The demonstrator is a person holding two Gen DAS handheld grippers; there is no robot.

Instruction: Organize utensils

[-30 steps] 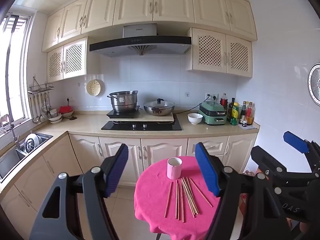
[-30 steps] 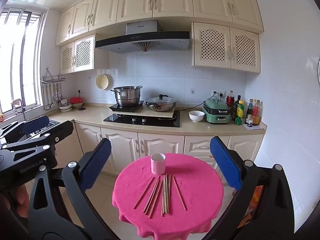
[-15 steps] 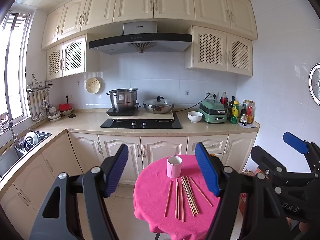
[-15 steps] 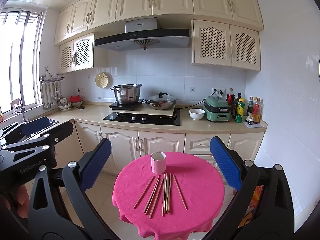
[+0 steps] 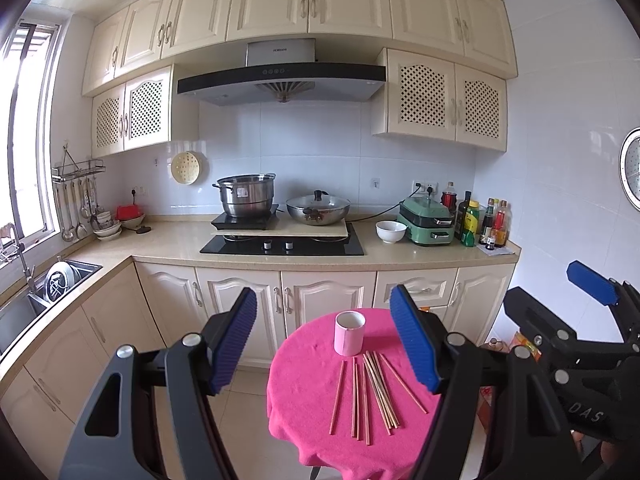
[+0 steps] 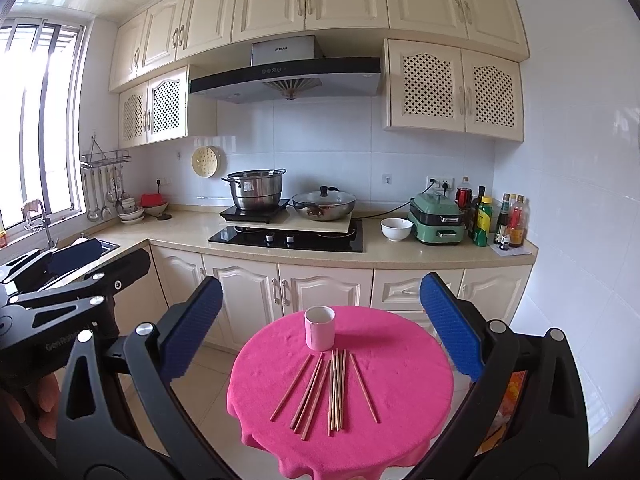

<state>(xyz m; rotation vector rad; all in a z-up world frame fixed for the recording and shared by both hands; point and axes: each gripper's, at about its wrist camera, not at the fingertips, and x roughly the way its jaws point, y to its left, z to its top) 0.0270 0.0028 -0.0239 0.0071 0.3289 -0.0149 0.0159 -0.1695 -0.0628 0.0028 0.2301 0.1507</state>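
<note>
A steel sink point(image 5: 60, 280) sits at the far left, then a lidded steel stockpot point(image 5: 246, 196) and a glass-lidded wok point(image 5: 318, 210) on the black hob, a white bowl point(image 5: 391, 231), and a green electric cooker point(image 5: 428, 220). Nothing blocks the round table's pink cloth point(image 6: 400, 400). On it, a pink cylindrical cup point(image 6: 319, 328) stands upright, contents unseen; thin wooden chopsticks point(image 6: 334, 390) lie loose just before it. The left gripper point(image 5: 324, 344) and right gripper point(image 6: 320, 330) both hover spread wide, holding nothing.
</note>
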